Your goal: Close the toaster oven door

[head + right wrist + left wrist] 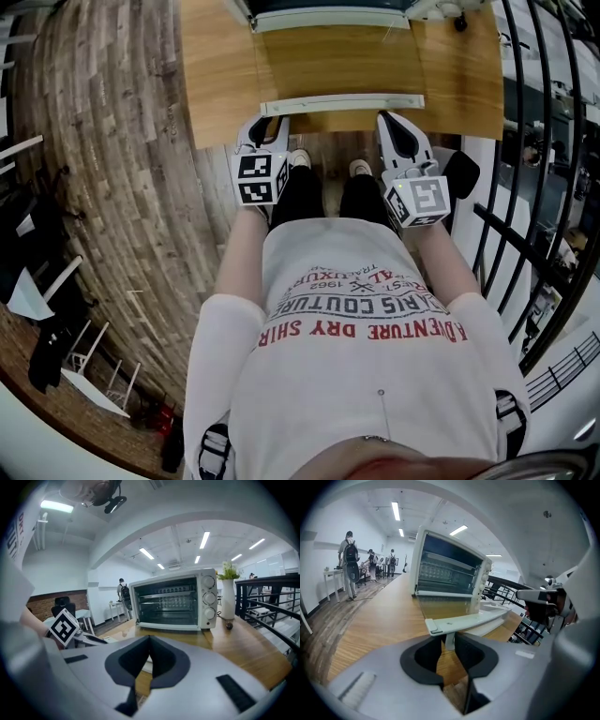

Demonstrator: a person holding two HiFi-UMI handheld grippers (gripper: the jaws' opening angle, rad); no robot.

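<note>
I am at the take-hold step of closing the toaster oven (450,566), not yet at the lift. Its door (445,606) is fully open, lying flat out over the wooden worktop (375,620) toward me. My left claw (449,645) is at the left end of the door's pale handle bar (468,620). It is about half open, and the bar's short support post (449,638) stands between the jaws. The pads sit close on either side of the post, but I judge they are not clamped on it. My right claw (149,644) is near the bar's right end, just below the door's front edge in the head view. Its jaws are only a little apart and hold nothing. A pale strip shows through the gap, and I cannot tell whether that is the handle. The next move, as I see it, is to finish closing the left claw on the post or get under the bar. Then I swing the door up and away in an arc about its hinge at the oven's lower front until it meets the frame. The right claw can steady the far end so the door does not twist. The oven is a cream-white box set back on the worktop. The door glass mirrors the wood, the dark cavity holds a wire rack, and a column of knobs (209,597) runs down the right-hand panel.
</note>
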